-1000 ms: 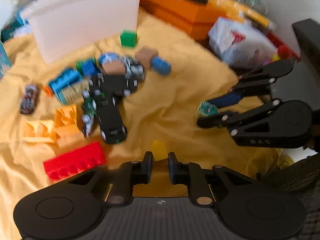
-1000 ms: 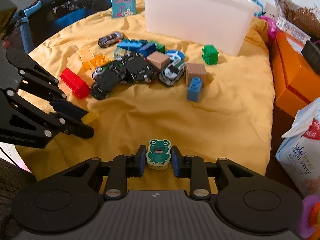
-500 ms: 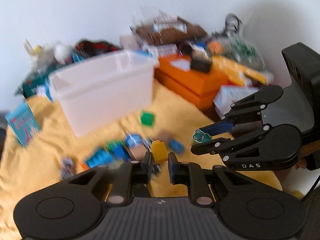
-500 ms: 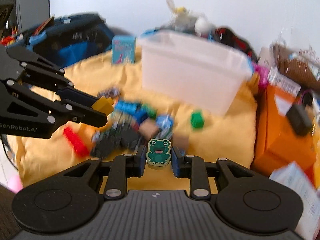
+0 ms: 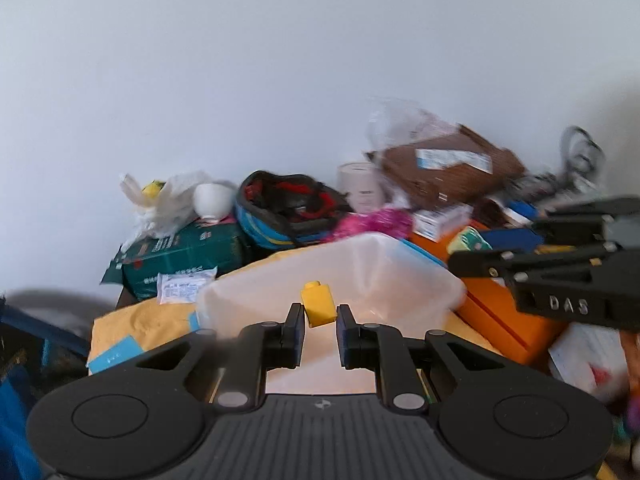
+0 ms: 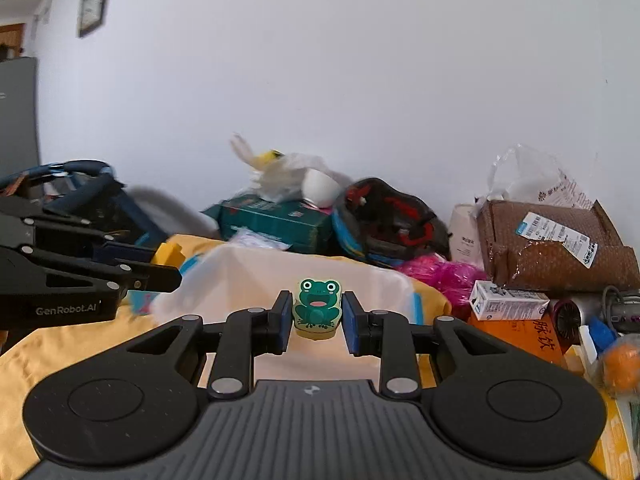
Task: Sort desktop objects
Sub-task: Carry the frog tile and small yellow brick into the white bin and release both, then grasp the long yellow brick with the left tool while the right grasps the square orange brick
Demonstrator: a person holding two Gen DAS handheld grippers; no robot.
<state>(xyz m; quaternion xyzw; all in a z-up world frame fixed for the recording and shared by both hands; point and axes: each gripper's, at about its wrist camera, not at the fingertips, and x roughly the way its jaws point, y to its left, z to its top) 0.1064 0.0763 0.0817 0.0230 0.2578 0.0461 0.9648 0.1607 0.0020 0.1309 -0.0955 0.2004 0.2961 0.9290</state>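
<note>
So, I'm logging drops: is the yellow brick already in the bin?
Not yet. The yellow brick sits tilted between the left hand-held gripper fingers, in front of the translucent bin.

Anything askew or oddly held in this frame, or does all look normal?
One thing: the yellow brick sits tilted between the left gripper fingers, with a gap showing on the right side, so it looks loose or just released above the white bin. The frog piece in the right gripper stands upright.
</note>
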